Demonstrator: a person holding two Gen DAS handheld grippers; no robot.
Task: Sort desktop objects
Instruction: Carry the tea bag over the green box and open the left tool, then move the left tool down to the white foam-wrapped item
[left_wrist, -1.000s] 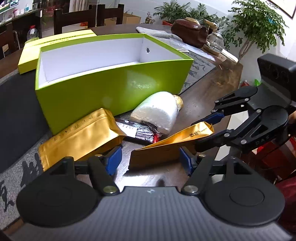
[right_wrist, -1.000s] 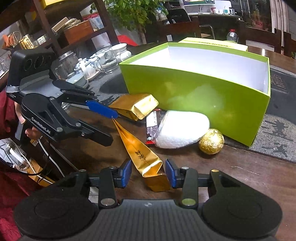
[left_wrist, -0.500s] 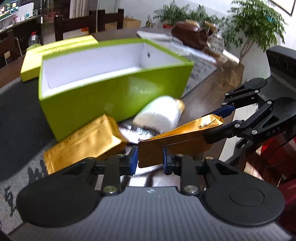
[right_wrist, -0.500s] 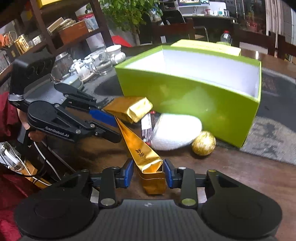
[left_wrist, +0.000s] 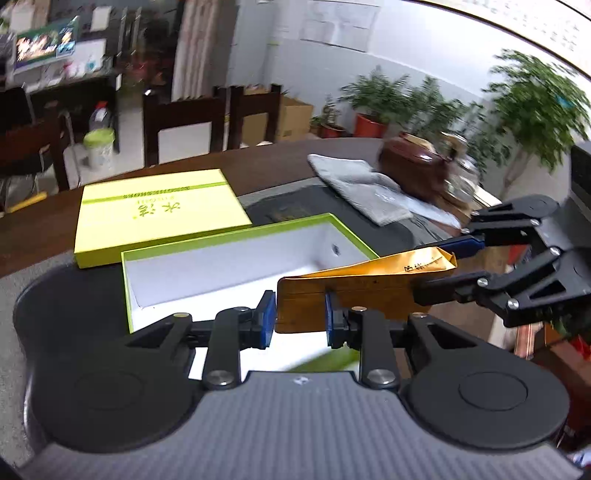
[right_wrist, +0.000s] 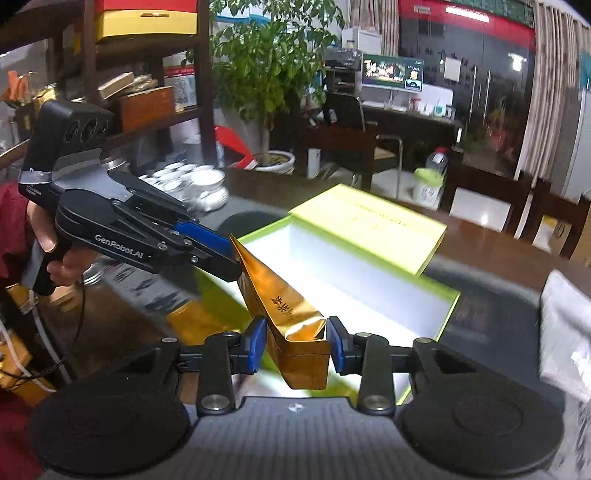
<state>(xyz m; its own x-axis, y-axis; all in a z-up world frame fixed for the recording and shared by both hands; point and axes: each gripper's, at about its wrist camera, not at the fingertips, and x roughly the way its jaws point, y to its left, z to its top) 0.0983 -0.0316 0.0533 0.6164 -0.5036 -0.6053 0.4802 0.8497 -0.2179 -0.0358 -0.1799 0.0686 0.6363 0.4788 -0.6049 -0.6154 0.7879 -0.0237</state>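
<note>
A long gold foil pouch (left_wrist: 365, 286) hangs in the air between both grippers, over the open green box (left_wrist: 236, 258) with its white inside. My left gripper (left_wrist: 300, 320) is shut on one end of the pouch. My right gripper (right_wrist: 296, 341) is shut on the other end (right_wrist: 295, 332). The right gripper also shows in the left wrist view (left_wrist: 461, 262), and the left gripper in the right wrist view (right_wrist: 218, 251). The box (right_wrist: 369, 280) looks empty where its inside shows.
The box's yellow-green lid (left_wrist: 155, 214) lies flat behind the box. A grey cloth (left_wrist: 365, 192) and a brown teapot (left_wrist: 413, 166) lie at the table's far right. Another gold pouch (right_wrist: 199, 325) lies on the table below. Chairs stand behind the table.
Both grippers have lifted the gold pouch off the table and carried it over the open box. The left gripper closed on its end about half a second ago.
</note>
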